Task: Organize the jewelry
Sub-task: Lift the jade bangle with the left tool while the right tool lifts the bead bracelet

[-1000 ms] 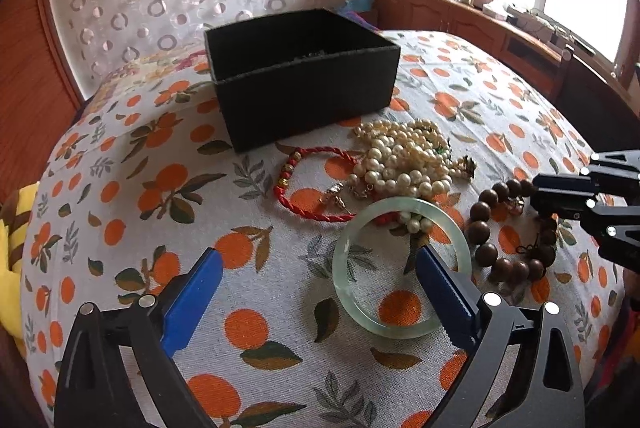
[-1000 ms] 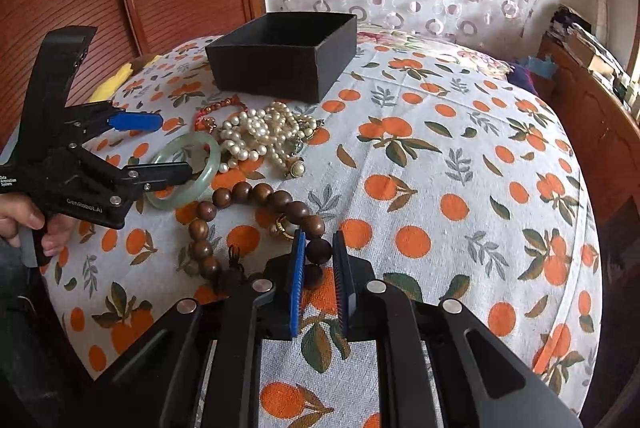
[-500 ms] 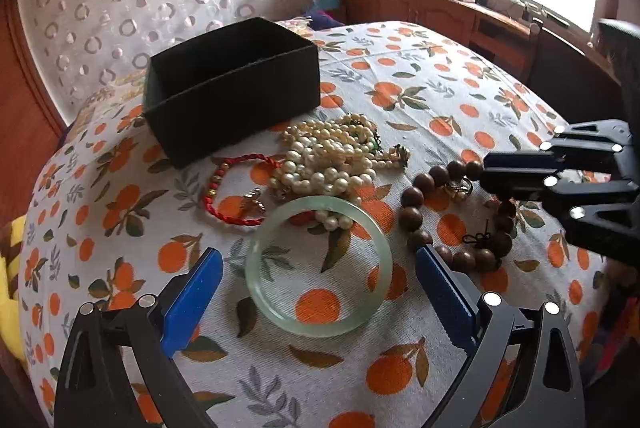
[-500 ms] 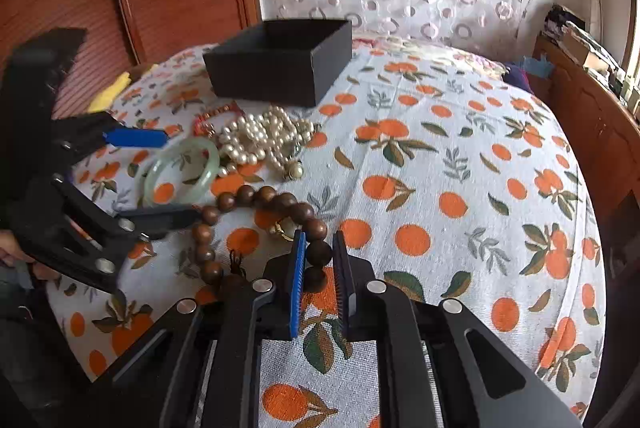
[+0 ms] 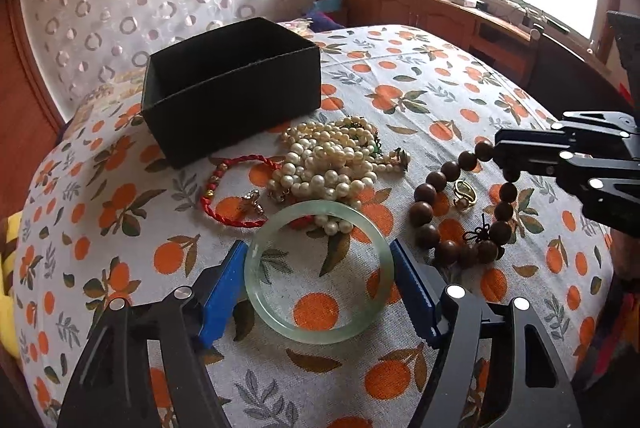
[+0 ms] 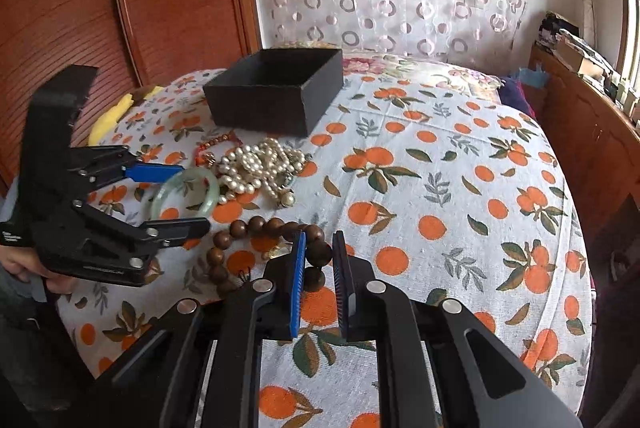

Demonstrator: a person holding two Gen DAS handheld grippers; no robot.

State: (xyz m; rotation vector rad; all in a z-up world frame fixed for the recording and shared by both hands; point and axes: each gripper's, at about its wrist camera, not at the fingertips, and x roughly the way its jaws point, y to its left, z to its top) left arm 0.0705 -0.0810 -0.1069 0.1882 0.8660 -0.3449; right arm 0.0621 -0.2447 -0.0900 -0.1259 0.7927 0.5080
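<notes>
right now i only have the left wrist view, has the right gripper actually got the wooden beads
Observer: Yes. The right wrist view shows one bead of the wooden bead bracelet pinched between the fingers of the right gripper.
Operator: and from that side, is my left gripper lined up on the bangle
Observer: From the side, the left gripper is open, with one finger on each side of the jade bangle, low over the tablecloth.
</notes>
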